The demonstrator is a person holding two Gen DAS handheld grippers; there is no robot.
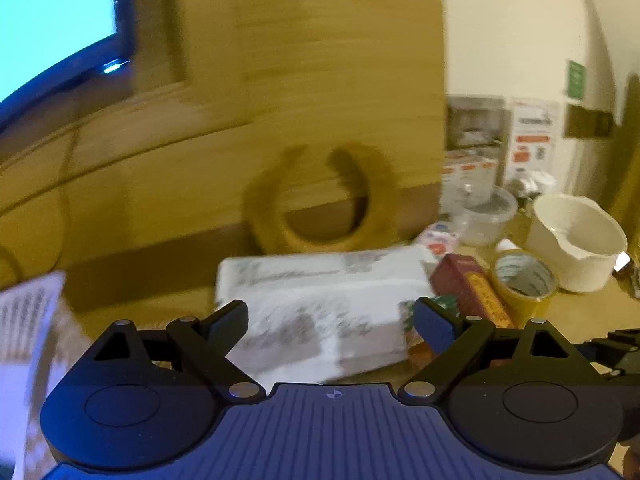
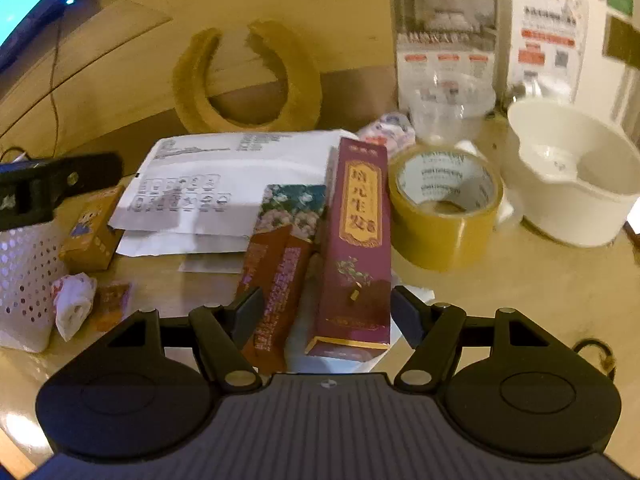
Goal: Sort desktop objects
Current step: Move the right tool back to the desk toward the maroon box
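Note:
My right gripper [image 2: 326, 314] is open above the desk, its fingers on either side of a purple box [image 2: 356, 248] and a brown box with a flower top [image 2: 280, 260], not touching them. A roll of yellow tape [image 2: 444, 208] lies right of the purple box. White printed papers [image 2: 224, 184] lie behind the boxes. My left gripper [image 1: 330, 322] is open and empty above the papers [image 1: 320, 300]; the view is blurred. The purple box [image 1: 472, 288] and the tape [image 1: 524, 284] show at its right.
A white perforated basket [image 2: 24, 280] stands at the left, with a small orange box [image 2: 92, 232], a crumpled wrapper [image 2: 74, 304] and an orange sachet [image 2: 112, 300] beside it. A white bowl [image 2: 576, 176], a clear tub [image 2: 452, 108] and a tan ring-shaped cushion [image 2: 248, 76] stand behind.

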